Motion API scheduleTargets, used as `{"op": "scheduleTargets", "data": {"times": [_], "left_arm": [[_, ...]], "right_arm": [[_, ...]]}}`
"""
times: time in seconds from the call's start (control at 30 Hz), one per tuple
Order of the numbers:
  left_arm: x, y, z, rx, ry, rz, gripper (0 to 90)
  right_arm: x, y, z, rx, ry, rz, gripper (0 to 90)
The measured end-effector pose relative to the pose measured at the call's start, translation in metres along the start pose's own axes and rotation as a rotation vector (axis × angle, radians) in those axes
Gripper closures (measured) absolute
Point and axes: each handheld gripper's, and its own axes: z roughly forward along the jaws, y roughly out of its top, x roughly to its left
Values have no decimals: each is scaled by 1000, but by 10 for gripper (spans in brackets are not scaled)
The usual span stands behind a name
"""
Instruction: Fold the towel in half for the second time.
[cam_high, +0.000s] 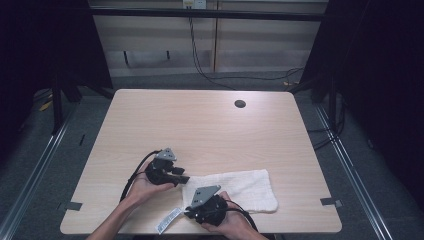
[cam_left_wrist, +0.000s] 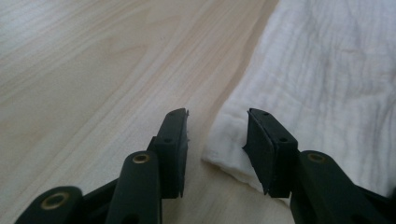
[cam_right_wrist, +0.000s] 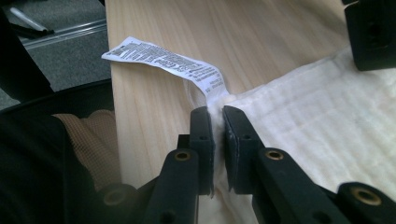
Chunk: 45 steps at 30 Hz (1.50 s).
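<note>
Left claw (cam_left_wrist: 217, 128): half open, a towel corner sits between its jaws, not pinched.
Right claw (cam_right_wrist: 218, 122): squeezed tight on the towel's corner by the tag (cam_right_wrist: 163, 59).
Towel (cam_high: 245, 187): flat on the table (cam_high: 210, 125), near the front edge.

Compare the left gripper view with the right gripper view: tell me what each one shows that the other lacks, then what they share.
Left gripper view alone: the left tool with its jaws apart, straddling a corner of the white towel, pads not pressing it.

Right gripper view alone: the right tool shut on the towel's corner just below the printed care label, plus grey floor past the table's edge.

Both: the white towel lying on the light wooden table.
</note>
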Motion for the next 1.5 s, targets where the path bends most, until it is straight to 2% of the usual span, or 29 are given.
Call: {"op": "scheduleTargets", "data": {"times": [0.03,0.13,0.27,0.3,0.37,0.67,0.77,0.93,1.17,1.3,1.5], "left_arm": [[-1,0,0,2,0,13,588],[-2,-2,-1,17,4,14,603],[-3,-5,-2,14,19,11,599],[-4,-7,-2,-4,23,1,597],[-6,-9,-3,2,32,14,611],[-9,-10,-1,-5,-9,29,804],[-9,-10,-1,-1,-17,16,841],[-7,-10,-1,-3,-29,-5,852],[-5,-10,-2,-4,-30,-14,849],[-6,-8,-5,-31,-28,-32,849],[-5,-6,-8,-42,-37,-36,850]], "right_arm": [[0,0,0,3,-1,7,827],[-1,0,0,4,1,2,827],[-2,0,0,5,10,14,827],[-2,0,0,1,6,16,826],[-2,-1,1,-16,1,28,826],[-5,-1,1,-20,21,72,829],[-5,-1,1,-22,20,81,829],[-5,-1,2,-26,22,87,830],[-5,0,3,-32,24,102,833],[-6,1,2,-41,27,101,833],[-4,3,-1,-57,24,104,833]]}}
